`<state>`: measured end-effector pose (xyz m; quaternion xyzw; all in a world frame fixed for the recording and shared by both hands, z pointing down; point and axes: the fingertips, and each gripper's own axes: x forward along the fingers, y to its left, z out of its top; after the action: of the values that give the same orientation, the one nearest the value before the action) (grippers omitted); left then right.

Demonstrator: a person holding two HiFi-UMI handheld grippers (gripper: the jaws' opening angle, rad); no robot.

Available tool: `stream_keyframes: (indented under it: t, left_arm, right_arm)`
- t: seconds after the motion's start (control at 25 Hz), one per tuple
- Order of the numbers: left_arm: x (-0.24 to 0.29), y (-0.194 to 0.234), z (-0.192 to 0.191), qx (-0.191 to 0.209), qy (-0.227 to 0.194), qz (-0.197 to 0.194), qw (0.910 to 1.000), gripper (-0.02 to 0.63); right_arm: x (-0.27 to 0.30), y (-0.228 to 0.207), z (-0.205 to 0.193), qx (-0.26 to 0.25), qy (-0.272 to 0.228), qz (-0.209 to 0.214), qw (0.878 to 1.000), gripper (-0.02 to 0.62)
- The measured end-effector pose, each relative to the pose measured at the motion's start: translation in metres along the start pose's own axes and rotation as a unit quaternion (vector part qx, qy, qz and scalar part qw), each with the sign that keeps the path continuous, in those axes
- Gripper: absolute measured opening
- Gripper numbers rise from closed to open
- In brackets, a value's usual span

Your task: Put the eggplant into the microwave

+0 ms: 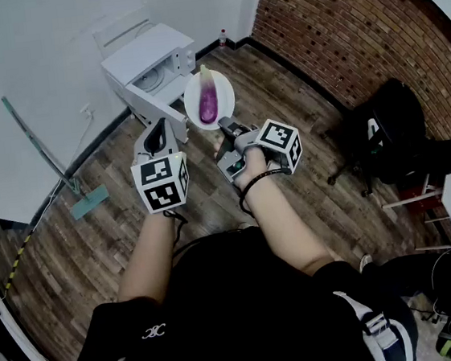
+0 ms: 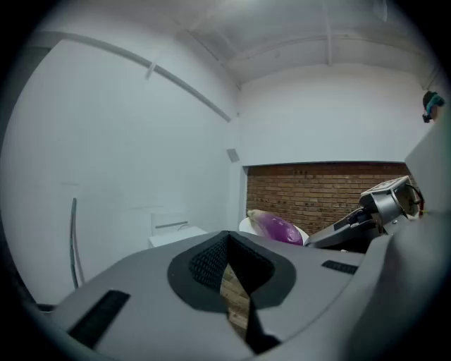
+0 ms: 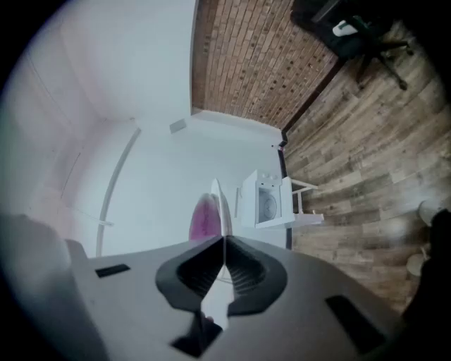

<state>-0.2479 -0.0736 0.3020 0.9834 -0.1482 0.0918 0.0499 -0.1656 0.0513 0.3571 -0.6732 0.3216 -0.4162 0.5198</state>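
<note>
My right gripper (image 1: 224, 127) pinches the plate (image 1: 224, 93) by its rim, with the eggplant (image 1: 209, 103) lying on it, short of the microwave (image 1: 159, 62). My left gripper (image 1: 156, 137) is pressed together, empty. A thin edge grip: if the plate tips, I reckon the eggplant rolls off

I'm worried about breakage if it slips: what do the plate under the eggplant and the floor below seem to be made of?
The plate is white, smooth and slightly glossy with a thin rim. It is likely glazed ceramic, though melamine plastic would look alike. The floor is matt planks with brown-grey grain, either wood or wood-look laminate; the pictures leave that open.
</note>
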Motion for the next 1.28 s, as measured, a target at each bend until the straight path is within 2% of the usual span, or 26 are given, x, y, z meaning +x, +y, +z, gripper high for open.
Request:
stream_keyframes:
  t: [0.44, 0.64, 1.0, 1.28]
  left_arm:
    - [-0.006, 0.0, -0.007, -0.01, 0.007, -0.006, 0.9999, -0.009]
    - [0.01, -0.009, -0.013, -0.006, 0.017, 0.002, 0.9998, -0.009]
    - [0.099, -0.059, -0.008, 0.008, 0.031, 0.015, 0.9994, -0.009]
    - [0.184, -0.104, 0.01, -0.004, 0.032, 0.044, 0.9985, -0.008]
  right_arm:
    - [-0.008, -0.005, -0.003, 0.003, -0.007, -0.006, 1.0, 0.023]
    - [-0.007, -0.016, 0.011, 0.012, -0.005, -0.007, 1.0, 0.023]
    - [0.025, -0.034, 0.105, 0.021, 0.013, -0.008, 1.0, 0.023]
    - [0.061, -0.029, 0.195, -0.01, 0.051, -0.009, 0.999, 0.023]
